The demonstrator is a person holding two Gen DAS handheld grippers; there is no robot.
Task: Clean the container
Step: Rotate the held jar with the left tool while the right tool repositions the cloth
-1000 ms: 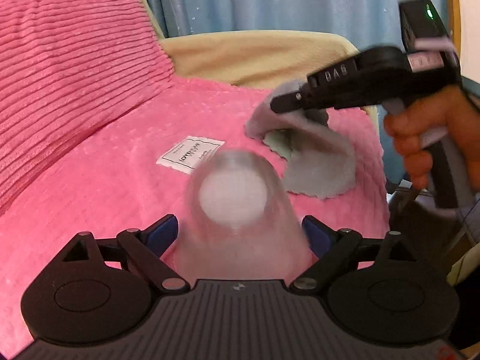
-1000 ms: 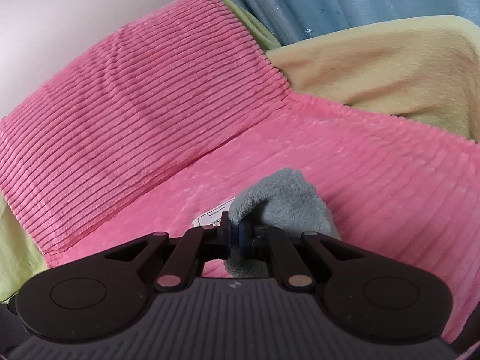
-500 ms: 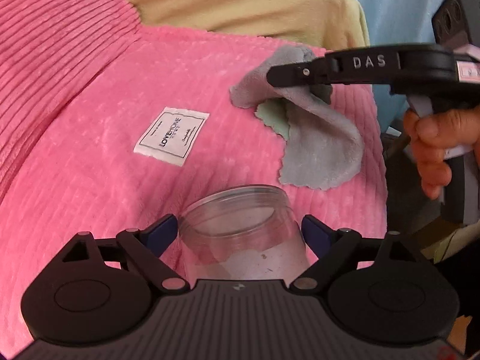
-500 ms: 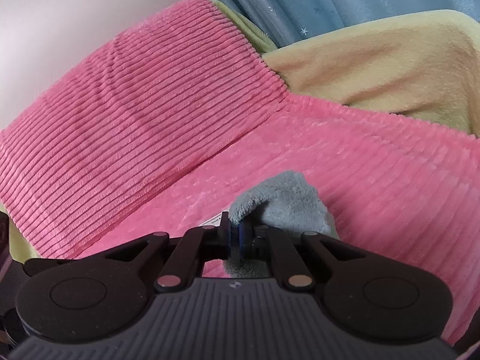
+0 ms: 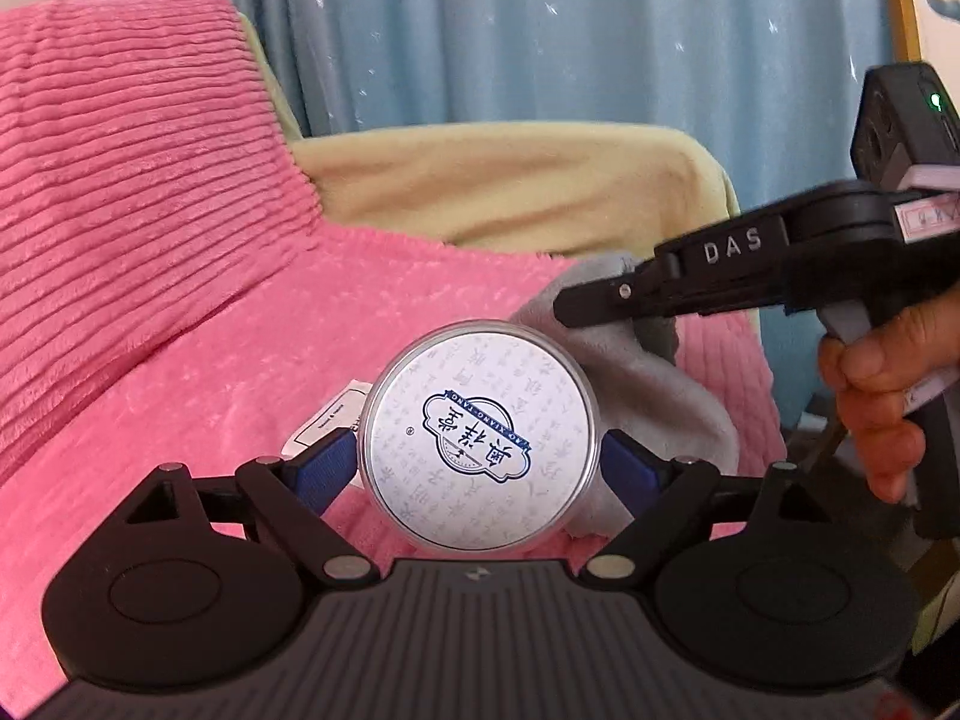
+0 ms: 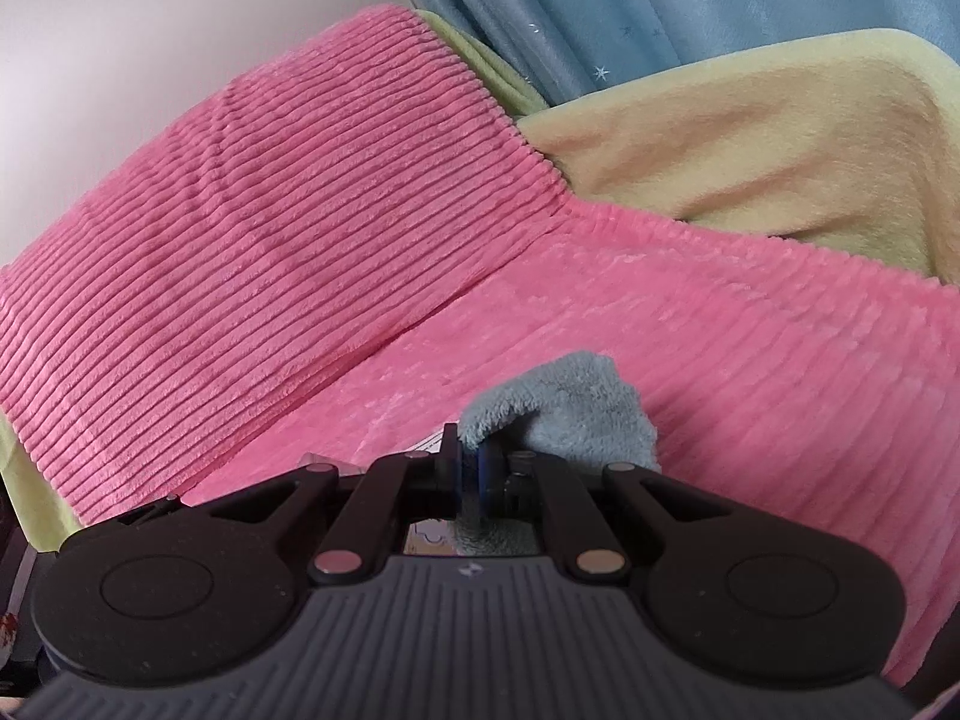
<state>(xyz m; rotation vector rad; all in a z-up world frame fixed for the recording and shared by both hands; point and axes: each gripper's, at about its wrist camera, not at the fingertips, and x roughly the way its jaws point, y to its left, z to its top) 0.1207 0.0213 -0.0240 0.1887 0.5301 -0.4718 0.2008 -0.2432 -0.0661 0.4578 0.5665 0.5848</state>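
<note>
Item one: the left gripper (image 5: 480, 468), its blue-padded fingers (image 5: 321, 468) spread wide and pinching a round clear container (image 5: 480, 441) from both sides. The container is sitting squarely between the fingers, its flat printed end, white with a blue emblem and characters, facing back toward the wrist. It is being held up above the pink blanket.

Item two: the right gripper (image 6: 471, 468), its fingers (image 6: 451, 461) pressed nearly together and pinching a fold of grey cloth (image 6: 564, 414). In the right wrist view the cloth is bunching up just past the fingertips and spilling off to their right side, with a little of it showing below the fingers as well. In the left wrist view the same gripper (image 5: 564, 309) is reaching in from the right, marked DAS on its side, with a person's hand (image 5: 882, 396) wrapping its handle; the cloth (image 5: 654, 396) is hanging down from its tips, lying just beyond and to the right of the container and close against its rim. Whether cloth and container are touching cannot be told.

Item three: a pink ribbed blanket (image 5: 198, 372) lying under both grippers and covering a raised cushion (image 5: 120, 180) to the left of the left fingers. A white sewn label (image 5: 327, 417) on the blanket is peeking out just behind the left finger of the left gripper.

Item four: a pale yellow throw (image 5: 516, 186) draping over the seat edge beyond the fingers, and a blue curtain (image 5: 540, 30) with small stars hanging behind it.
</note>
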